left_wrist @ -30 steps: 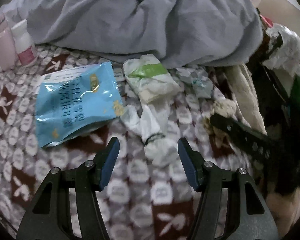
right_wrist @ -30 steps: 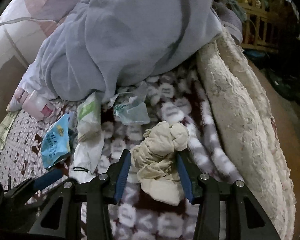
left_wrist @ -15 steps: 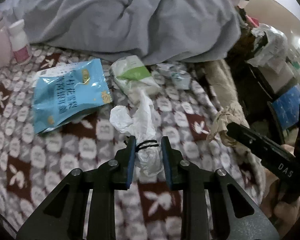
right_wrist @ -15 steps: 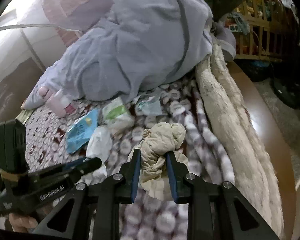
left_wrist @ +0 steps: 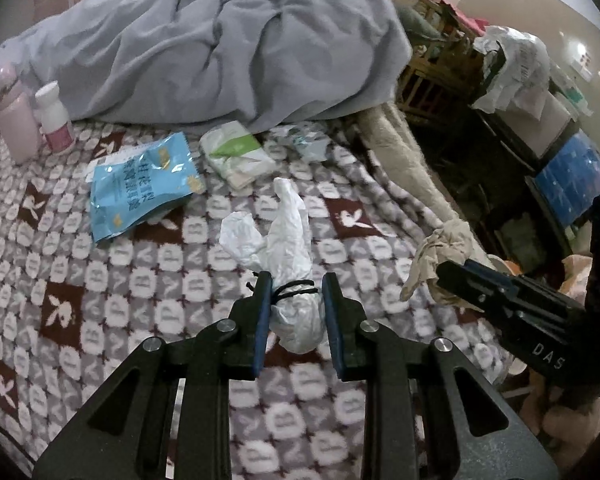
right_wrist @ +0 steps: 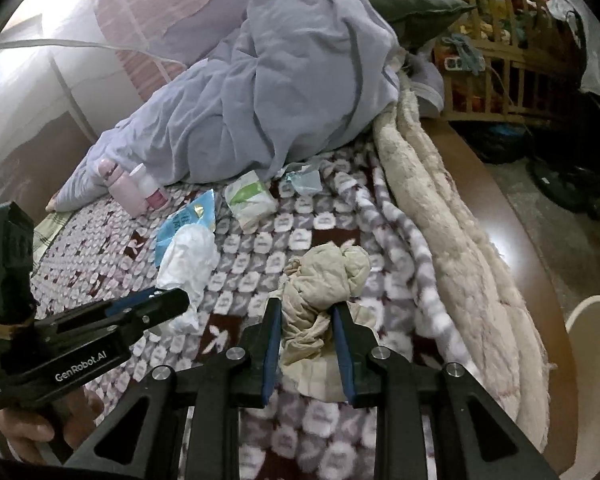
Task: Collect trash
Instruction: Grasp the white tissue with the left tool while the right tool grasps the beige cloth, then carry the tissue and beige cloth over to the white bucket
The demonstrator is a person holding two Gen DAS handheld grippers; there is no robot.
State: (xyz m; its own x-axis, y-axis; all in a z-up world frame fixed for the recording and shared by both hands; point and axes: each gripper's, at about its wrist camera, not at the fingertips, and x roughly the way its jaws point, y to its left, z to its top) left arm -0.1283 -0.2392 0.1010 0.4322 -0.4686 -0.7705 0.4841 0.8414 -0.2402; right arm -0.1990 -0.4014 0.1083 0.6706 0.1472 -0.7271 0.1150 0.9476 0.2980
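Observation:
My left gripper [left_wrist: 296,286] is shut on a crumpled white tissue wad [left_wrist: 288,240] tied with a black band, held above the patterned blanket [left_wrist: 100,312]. My right gripper [right_wrist: 306,312] is shut on a crumpled beige wad [right_wrist: 326,276], also lifted off the bed. The beige wad [left_wrist: 444,248] and the right gripper [left_wrist: 456,272] show at the right of the left wrist view. The white wad [right_wrist: 186,256] and left gripper [right_wrist: 168,300] appear at the left of the right wrist view. A blue snack packet [left_wrist: 140,188], a green-and-white packet [left_wrist: 238,152] and a clear wrapper [left_wrist: 308,144] lie on the blanket.
A grey duvet [left_wrist: 220,48] is heaped at the back of the bed. A pink bottle [left_wrist: 14,120] and a small white bottle [left_wrist: 54,118] stand at the left. A cream fleece blanket [right_wrist: 452,224] runs along the bed's right edge, with a white bin rim [right_wrist: 592,320] beyond.
Both grippers have closed on their wads and lifted them off the blanket, pulling back from the duvet. The packets on the bed have stayed where they were.

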